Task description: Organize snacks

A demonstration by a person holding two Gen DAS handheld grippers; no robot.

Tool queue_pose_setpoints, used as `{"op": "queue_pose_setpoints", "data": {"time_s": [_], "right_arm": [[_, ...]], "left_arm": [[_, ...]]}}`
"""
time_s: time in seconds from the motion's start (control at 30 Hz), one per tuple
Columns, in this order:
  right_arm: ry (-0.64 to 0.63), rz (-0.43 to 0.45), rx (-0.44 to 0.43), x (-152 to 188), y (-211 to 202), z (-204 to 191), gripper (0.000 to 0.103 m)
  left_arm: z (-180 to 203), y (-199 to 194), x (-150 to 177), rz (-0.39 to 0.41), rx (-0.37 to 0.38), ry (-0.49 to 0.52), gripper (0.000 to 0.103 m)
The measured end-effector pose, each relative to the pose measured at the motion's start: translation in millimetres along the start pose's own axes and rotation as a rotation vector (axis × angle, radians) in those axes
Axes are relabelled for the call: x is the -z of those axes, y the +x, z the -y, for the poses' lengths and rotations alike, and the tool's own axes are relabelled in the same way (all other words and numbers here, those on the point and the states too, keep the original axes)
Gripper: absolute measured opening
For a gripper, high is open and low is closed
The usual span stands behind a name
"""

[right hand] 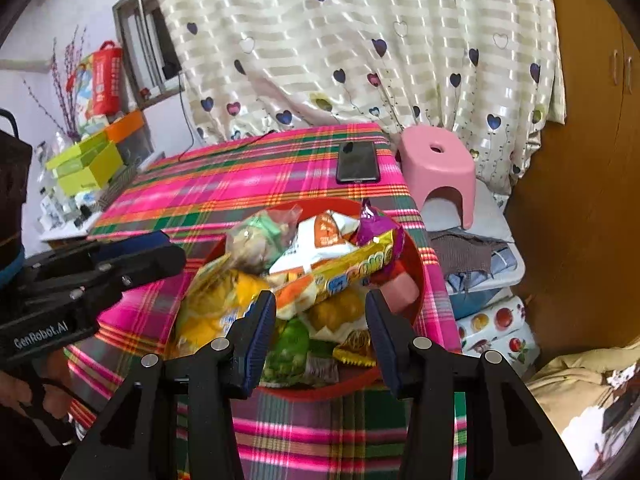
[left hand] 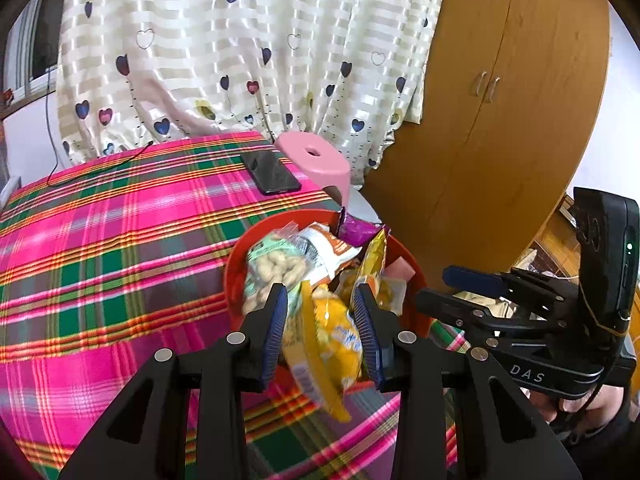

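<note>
A red bowl [left hand: 234, 292] [right hand: 320, 391] heaped with snack packets stands near the right edge of the plaid table. My left gripper [left hand: 320, 290] [right hand: 174, 248] hovers open above the bowl's left rim. A yellow snack bag [left hand: 336, 340] [right hand: 216, 304] shows between its pads, but it lies below them, draped over the rim. My right gripper [right hand: 320, 298] [left hand: 434, 286] is open over the bowl's near side with nothing between its fingers. In the bowl are a peanut bag [left hand: 276, 268], a white-and-orange packet [right hand: 320, 240], a purple packet [right hand: 374, 224] and a long yellow packet [right hand: 340, 268].
A black phone [left hand: 272, 172] [right hand: 357, 162] lies at the far right of the plaid cloth [left hand: 100, 260]. A pink stool [right hand: 438, 160] sits on stacked laundry beside the table. Green boxes [right hand: 84, 164] crowd the far left. Curtain and wooden wardrobe [left hand: 500, 120] stand behind.
</note>
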State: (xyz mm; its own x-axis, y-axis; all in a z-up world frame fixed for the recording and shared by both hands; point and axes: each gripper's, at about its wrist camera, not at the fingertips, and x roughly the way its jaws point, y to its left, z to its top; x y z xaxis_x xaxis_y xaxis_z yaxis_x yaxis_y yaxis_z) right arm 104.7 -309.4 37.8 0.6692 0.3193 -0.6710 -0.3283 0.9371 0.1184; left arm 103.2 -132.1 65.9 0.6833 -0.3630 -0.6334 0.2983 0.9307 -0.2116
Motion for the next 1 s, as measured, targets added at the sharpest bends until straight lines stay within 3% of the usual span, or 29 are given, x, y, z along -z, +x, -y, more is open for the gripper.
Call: {"op": "queue_pose_setpoints", "data": {"time_s": [0.33, 1.0], "right_arm": [[-0.02, -0.029, 0.029, 22, -11, -20, 0.047], [-0.033, -0.048, 0.029, 41, -15, -38, 0.05]], "left_arm": [[-7, -16, 29, -0.011, -0.072, -0.006, 0.036], [0, -15, 55, -0.073, -0.092, -0.004, 0.036]]}}
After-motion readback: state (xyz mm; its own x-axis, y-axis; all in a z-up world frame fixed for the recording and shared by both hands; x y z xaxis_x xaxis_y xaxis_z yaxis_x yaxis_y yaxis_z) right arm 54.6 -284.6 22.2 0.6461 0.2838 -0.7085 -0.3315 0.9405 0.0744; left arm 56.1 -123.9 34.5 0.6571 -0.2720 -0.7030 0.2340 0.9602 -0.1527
